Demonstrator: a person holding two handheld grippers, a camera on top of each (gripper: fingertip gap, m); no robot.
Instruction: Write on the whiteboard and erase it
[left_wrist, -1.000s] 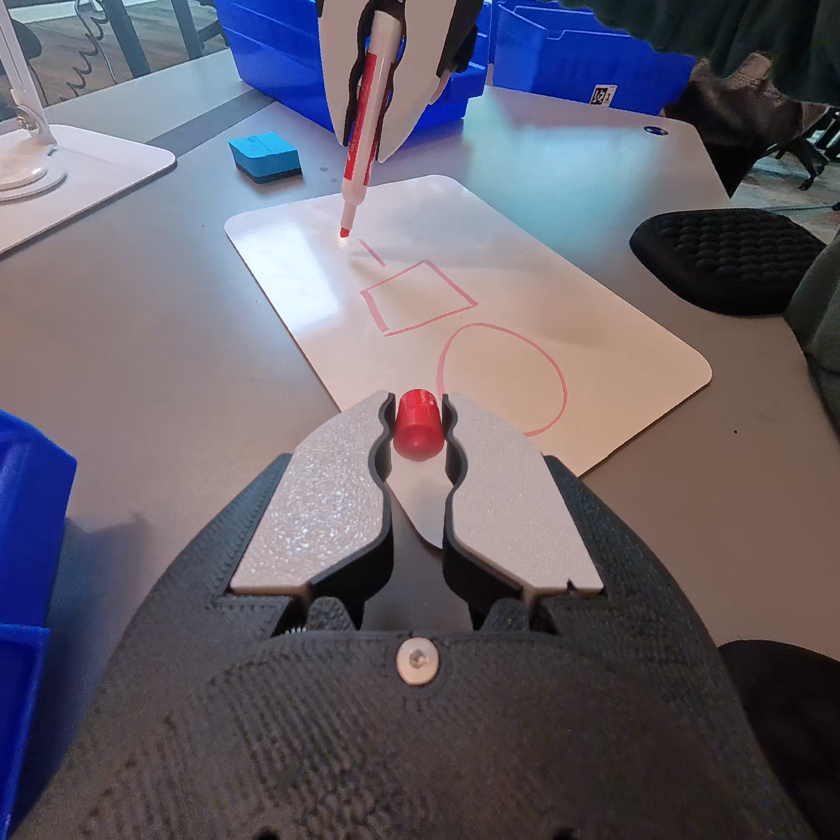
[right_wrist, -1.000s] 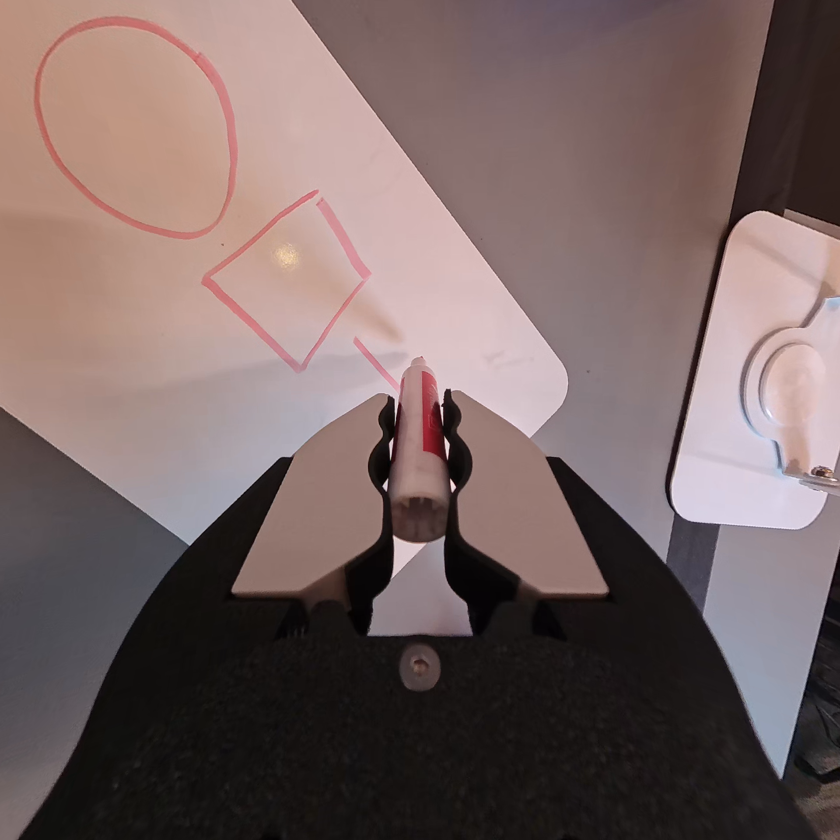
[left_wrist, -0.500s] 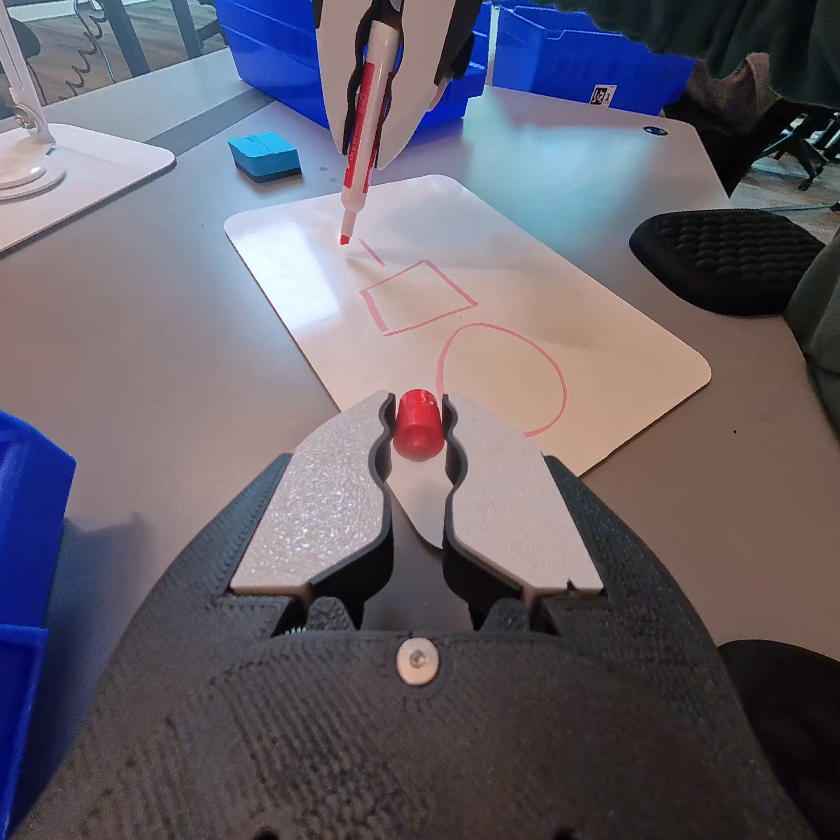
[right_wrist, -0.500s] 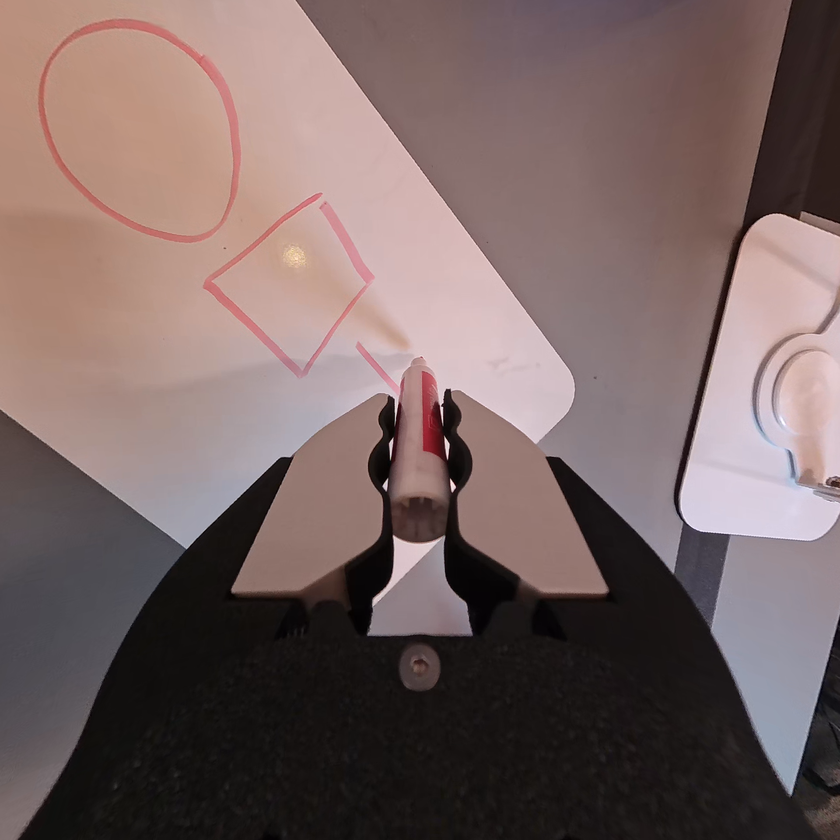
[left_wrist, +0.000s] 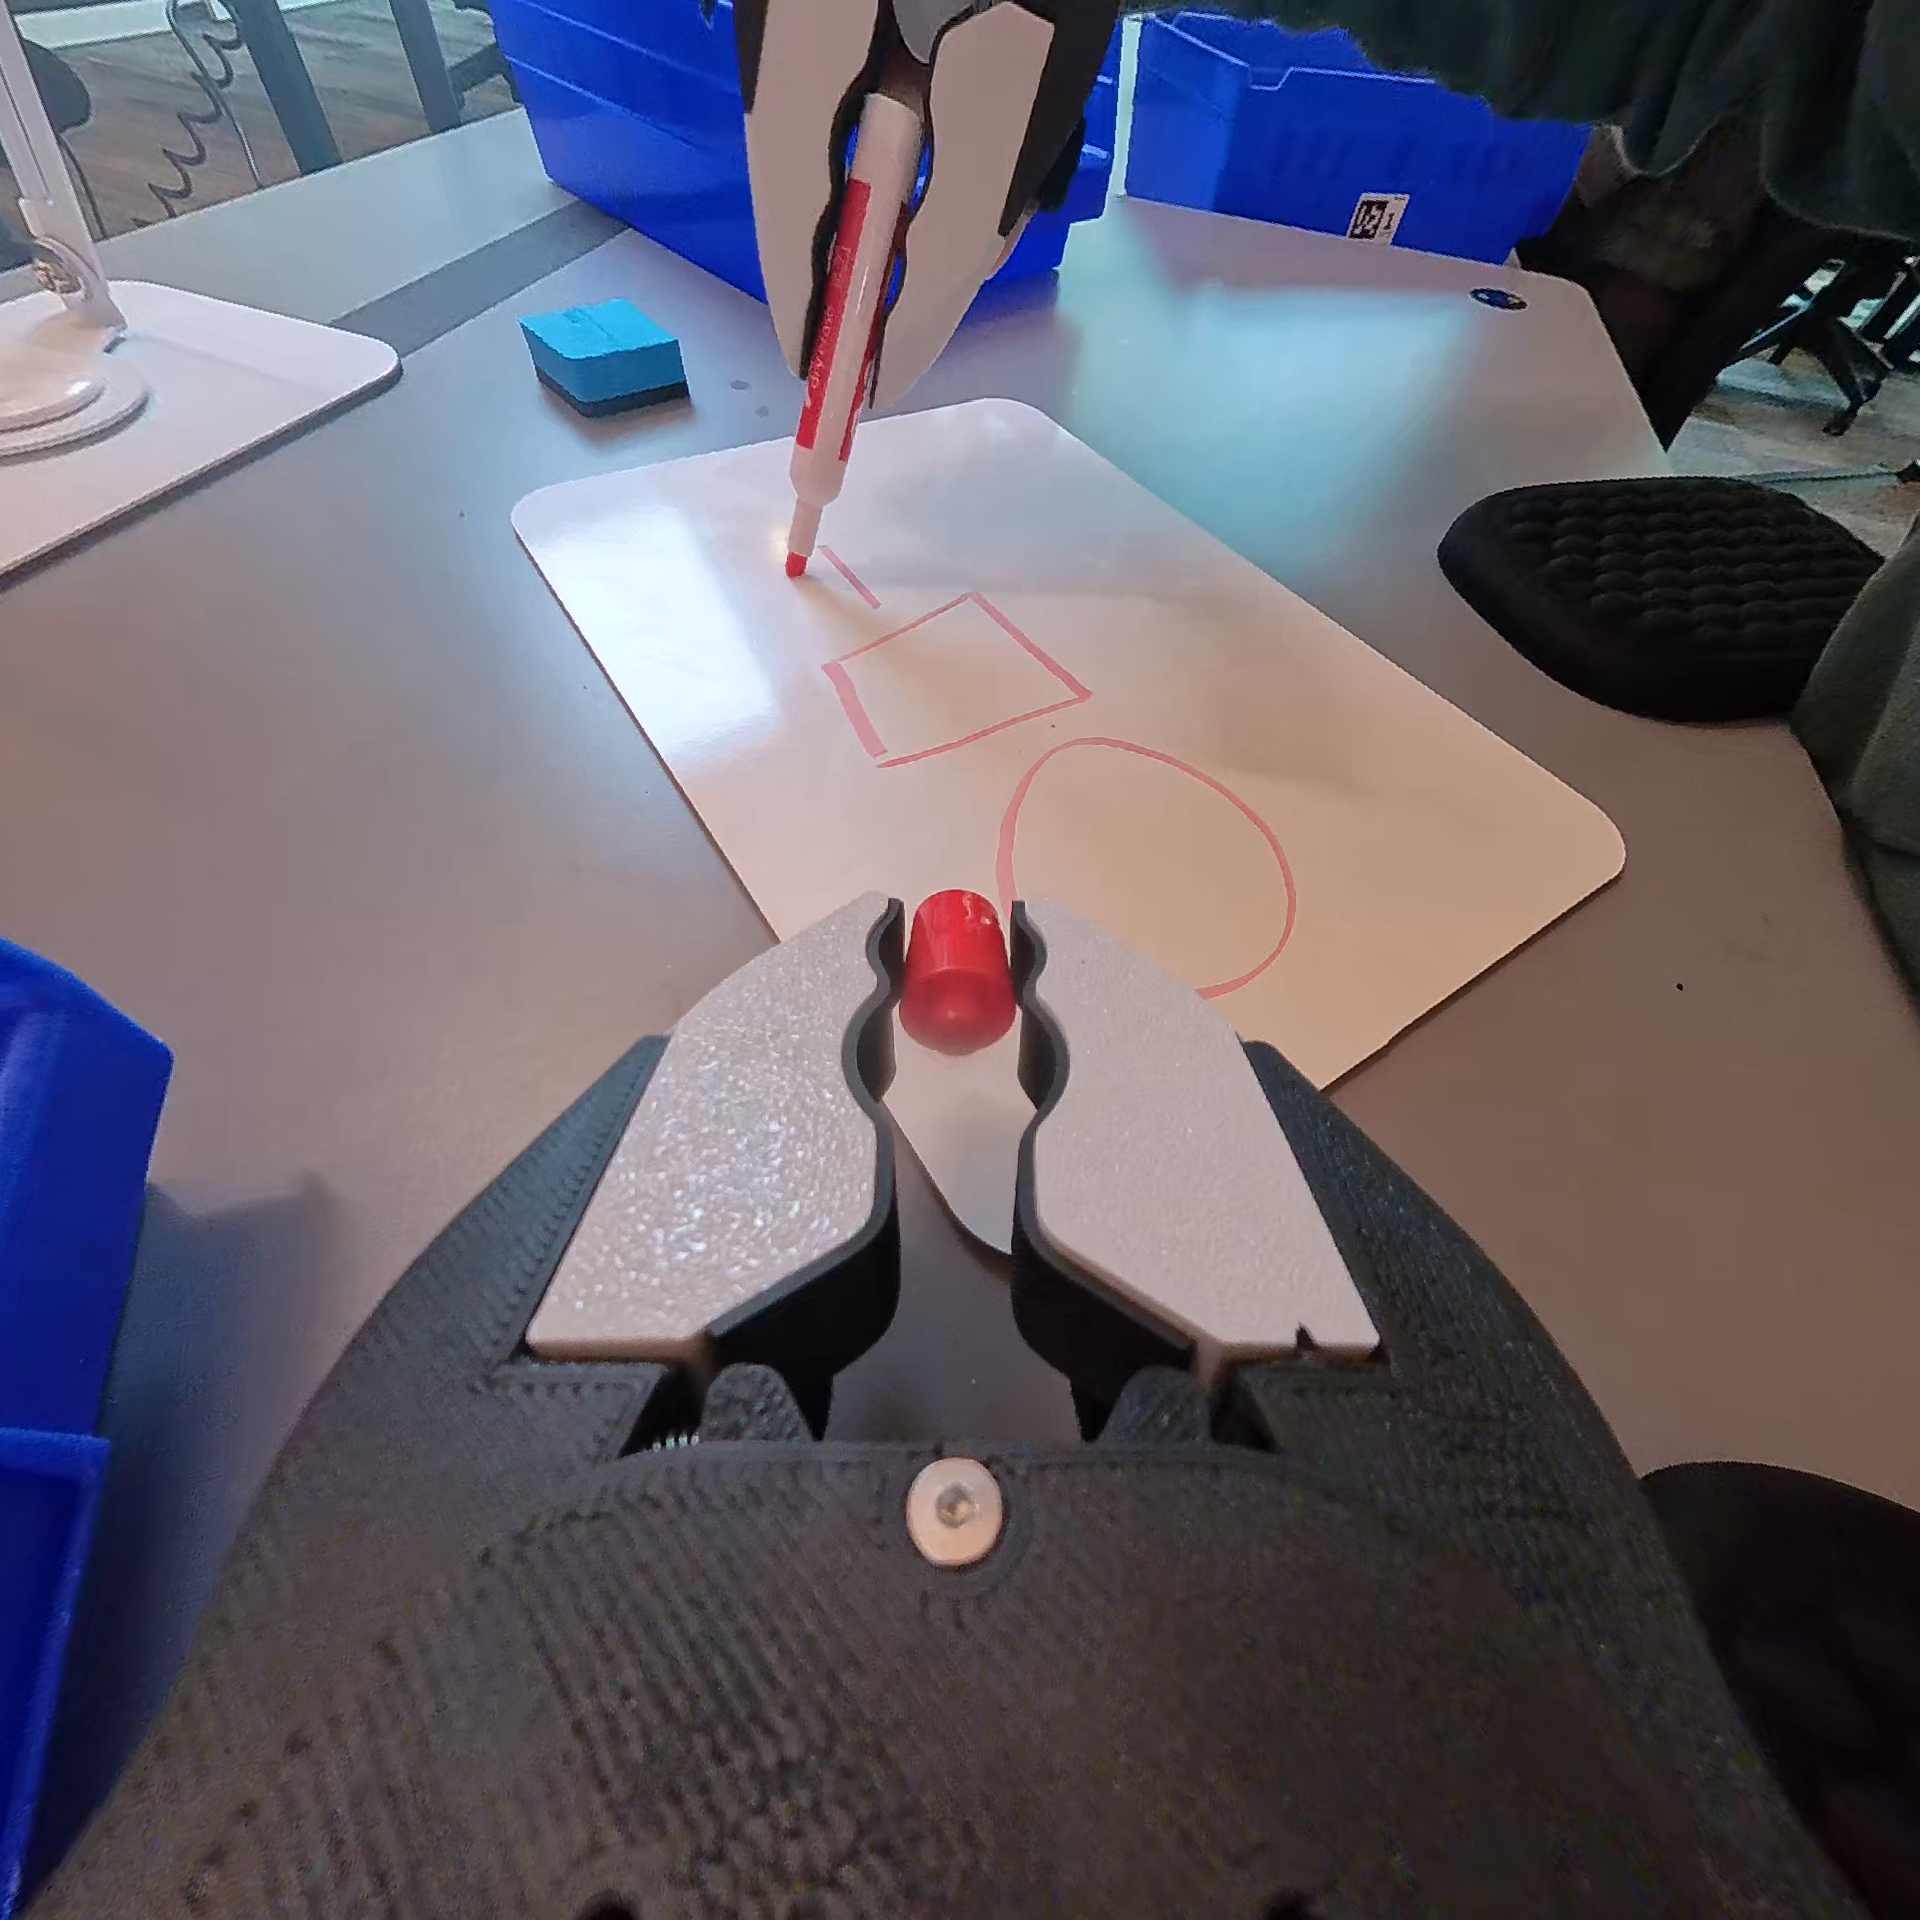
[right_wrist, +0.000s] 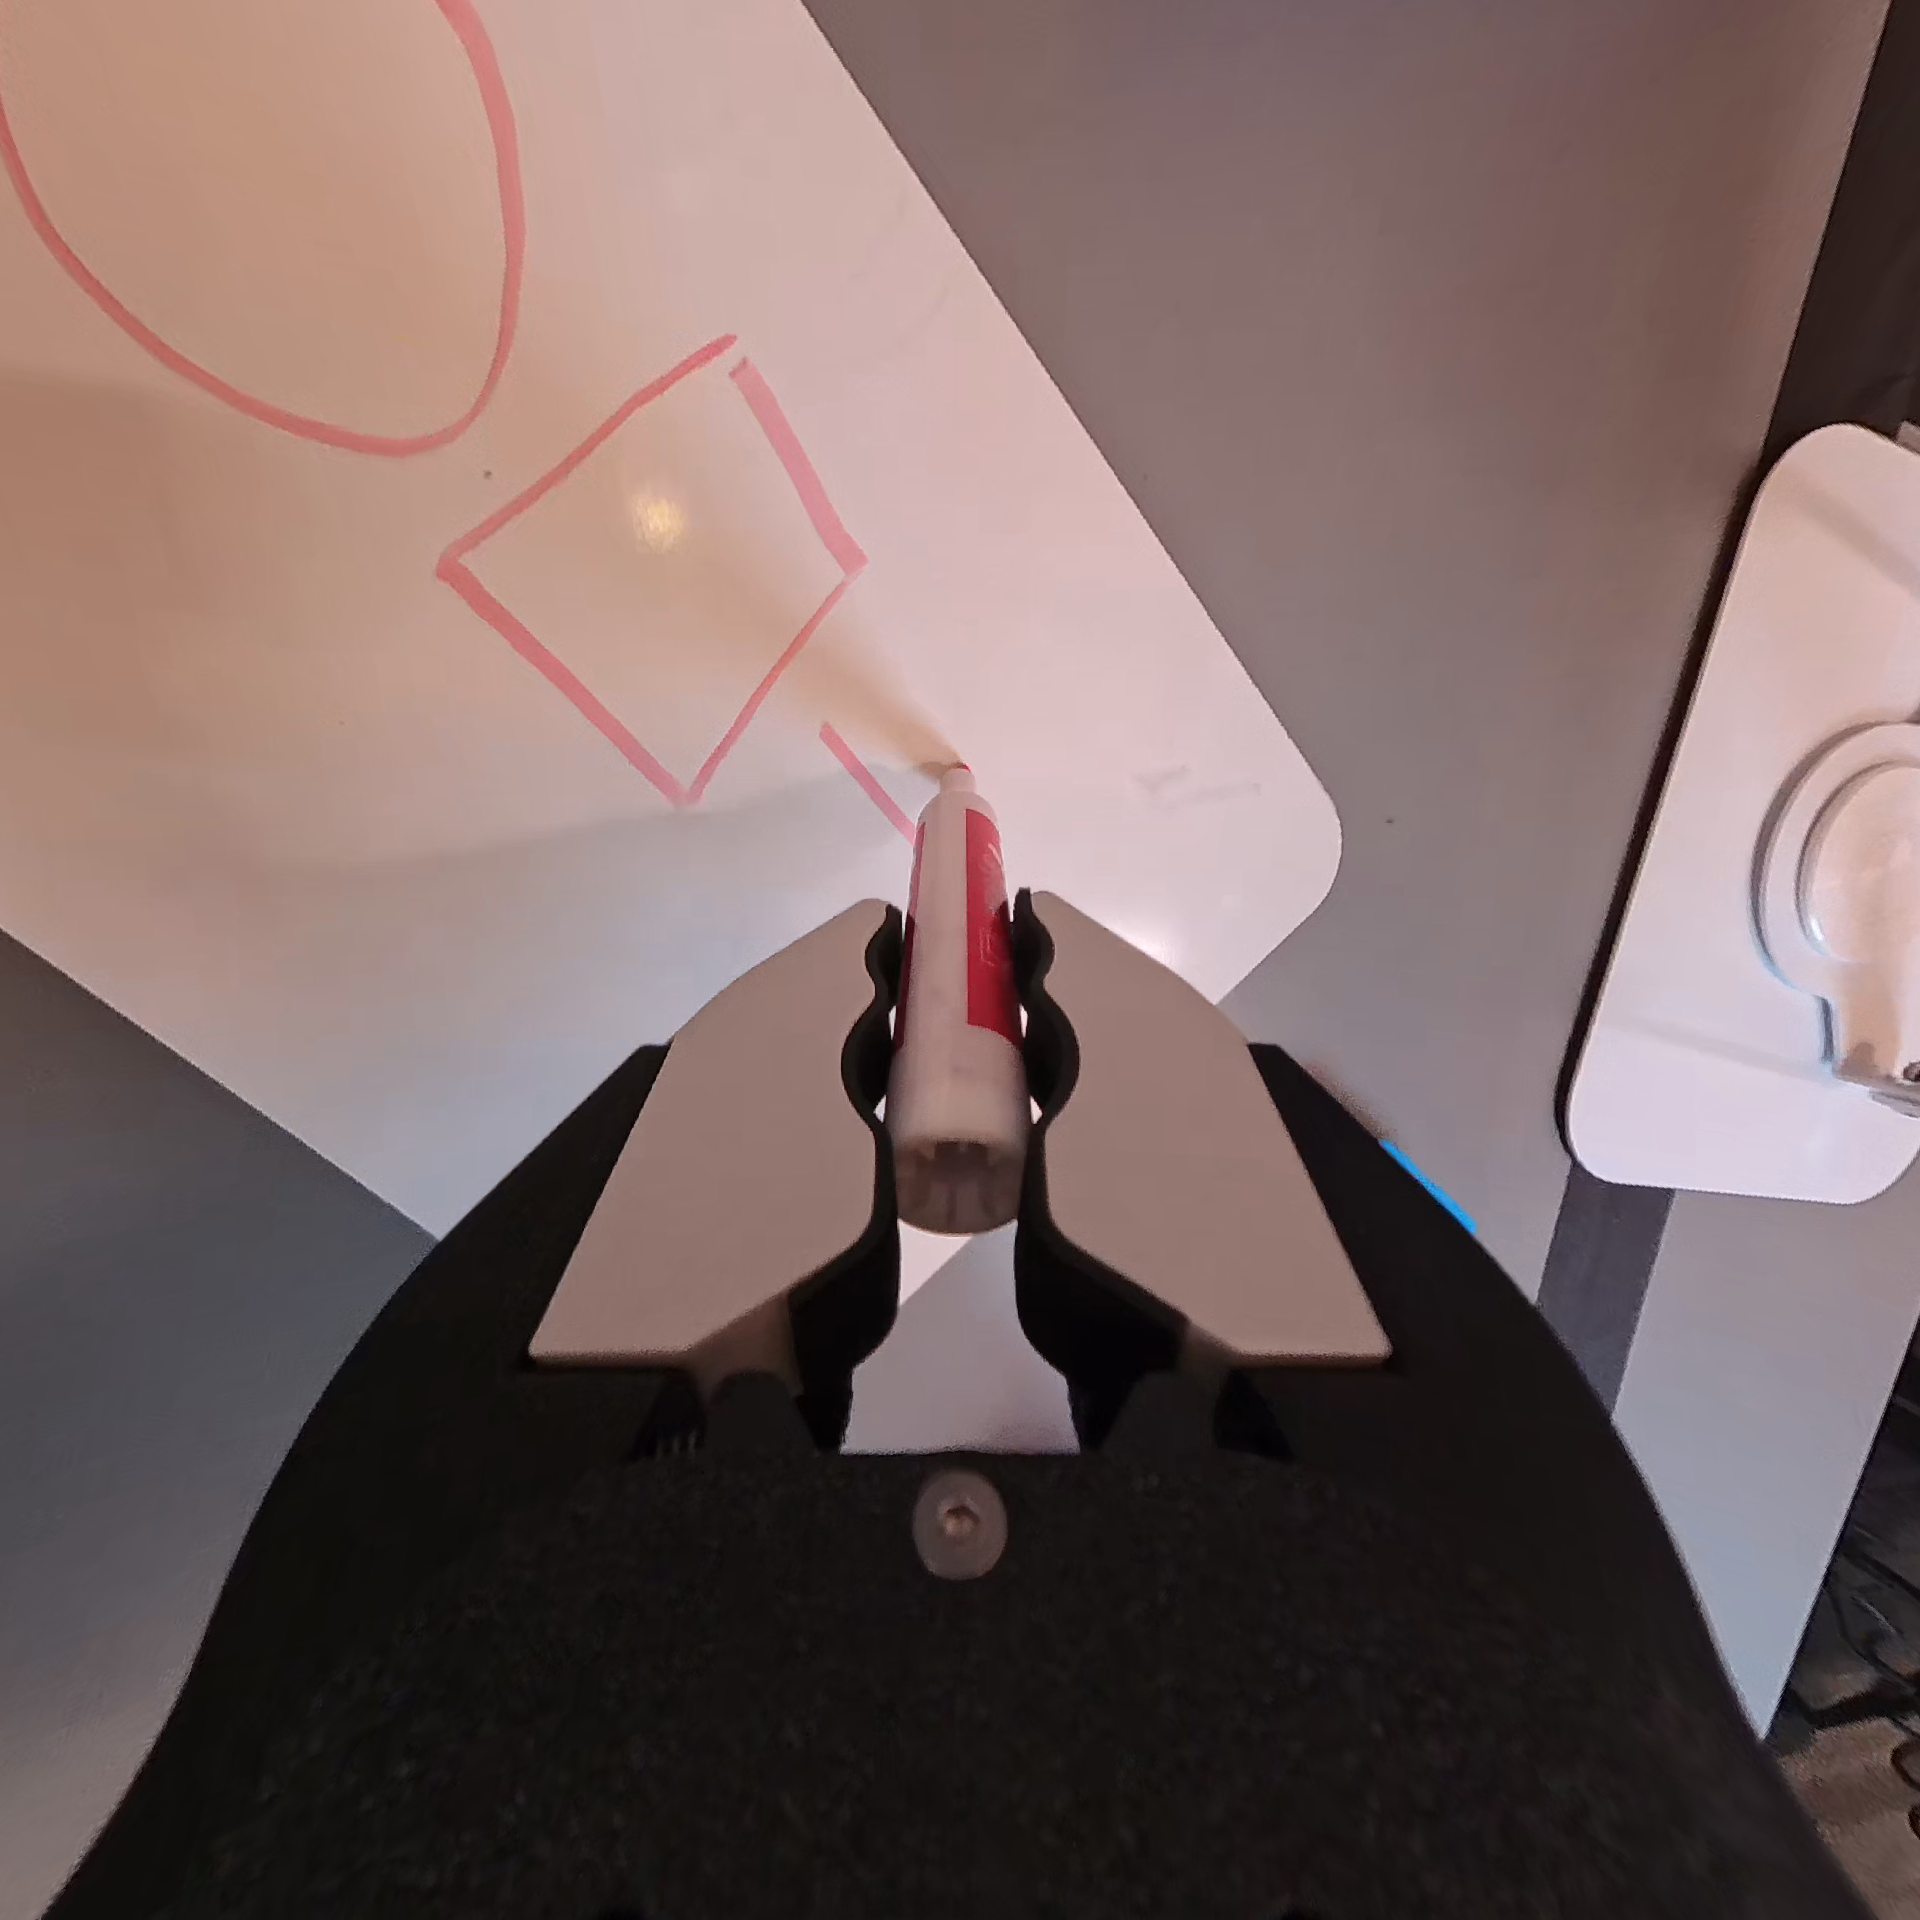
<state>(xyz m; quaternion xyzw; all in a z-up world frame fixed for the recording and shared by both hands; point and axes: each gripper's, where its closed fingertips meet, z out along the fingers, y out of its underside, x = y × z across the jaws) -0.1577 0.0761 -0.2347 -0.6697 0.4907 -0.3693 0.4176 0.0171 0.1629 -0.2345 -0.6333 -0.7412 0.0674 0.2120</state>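
A white whiteboard lies flat on the grey table. It bears a red oval, a red square and a short red stroke. My right gripper is shut on a red and white marker. It also shows in the left wrist view, above the board's far end. The marker points down with its red tip at the board beside the short stroke. My left gripper is shut on the red marker cap at the board's near edge. A blue eraser lies beyond the board's far left corner.
Blue bins stand at the back of the table, and another blue bin is at the near left. A white lamp base sits on the left. A black padded chair part and a dark sleeve are at the right.
My right gripper has come lower and the marker tip has gone down to the board beside the short stroke. My left gripper has not moved.
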